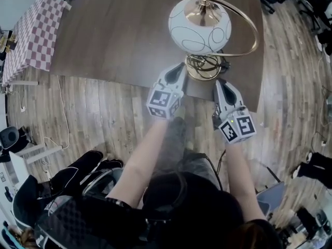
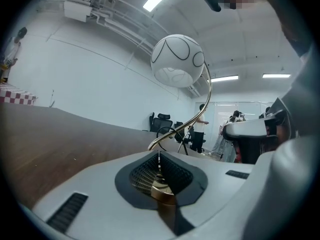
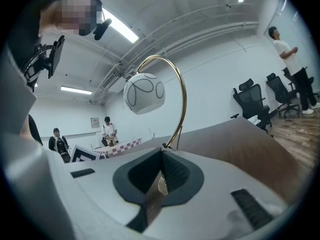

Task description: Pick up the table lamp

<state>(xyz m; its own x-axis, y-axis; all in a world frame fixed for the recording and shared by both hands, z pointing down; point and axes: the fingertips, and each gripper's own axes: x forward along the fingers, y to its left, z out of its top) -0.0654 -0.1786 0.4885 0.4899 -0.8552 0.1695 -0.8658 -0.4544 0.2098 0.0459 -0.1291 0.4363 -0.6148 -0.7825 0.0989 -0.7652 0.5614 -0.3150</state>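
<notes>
The table lamp has a white globe shade (image 1: 199, 27) with black line patterns, a curved gold arm (image 1: 251, 27) and a round gold base (image 1: 203, 69). It stands near the front edge of the brown table (image 1: 114, 30). My left gripper (image 1: 182, 70) is at the base's left side; its jaws stand a narrow slit apart and the gold base (image 2: 162, 190) shows in the gap. My right gripper (image 1: 220, 83) is shut just off the base's right front. The globe (image 2: 177, 59) hangs above the left gripper (image 2: 159, 181). It also hangs over the right gripper (image 3: 161, 181), where the shade (image 3: 144, 93) shows.
A dark cord (image 1: 210, 61) is coiled on the lamp's base. A table with a checked cloth (image 1: 33, 35) stands at the far left. Office chairs (image 3: 255, 104) and standing people (image 3: 290, 69) are in the room behind. Wooden floor (image 1: 93, 113) lies below the table edge.
</notes>
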